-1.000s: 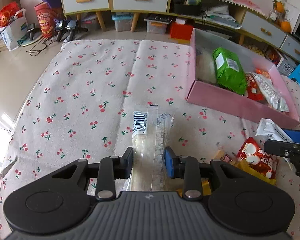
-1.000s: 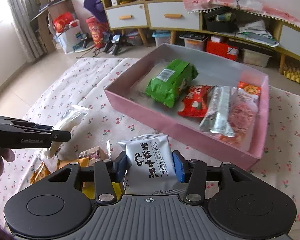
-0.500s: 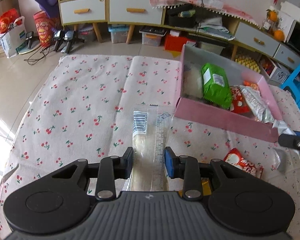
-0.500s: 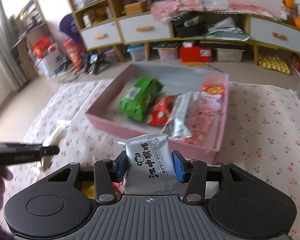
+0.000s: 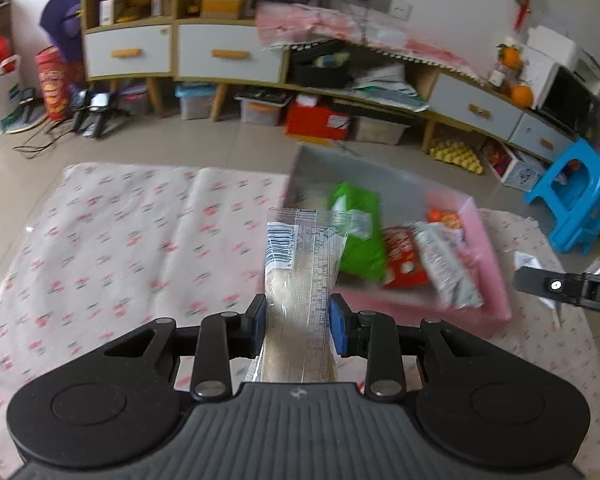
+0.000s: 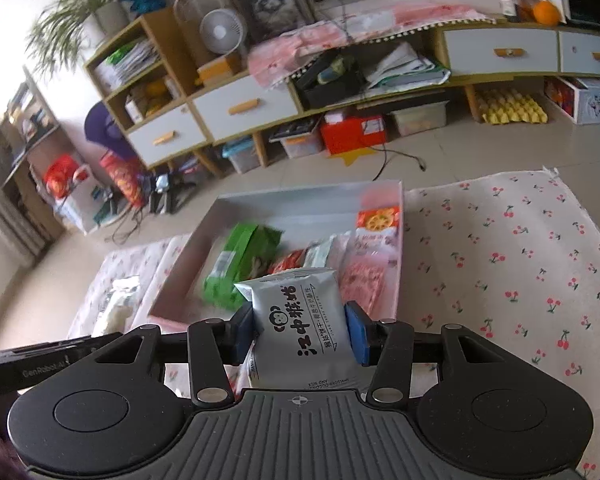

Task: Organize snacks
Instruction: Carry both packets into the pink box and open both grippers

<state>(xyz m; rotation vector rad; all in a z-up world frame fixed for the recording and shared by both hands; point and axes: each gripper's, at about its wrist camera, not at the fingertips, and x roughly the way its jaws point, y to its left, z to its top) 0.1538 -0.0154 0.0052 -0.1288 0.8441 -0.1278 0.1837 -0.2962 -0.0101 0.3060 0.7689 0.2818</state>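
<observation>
Left wrist view: left hand-held gripper [image 5: 297, 330] is clamping a clear packet [image 5: 300, 280] above the cherry-print cloth [image 5: 120, 240], just before the pink box [image 5: 496, 280]. Right hand-held gripper [image 6: 300, 330] is pinching a silver snack pouch [image 6: 300, 328] at the box's near wall.

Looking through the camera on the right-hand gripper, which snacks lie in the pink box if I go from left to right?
Green packet → red packet → silver packet → pink see-through packet by the right wall of the pink box. The orange-topped packet at the back is left out: it sits above the pink one.
</observation>
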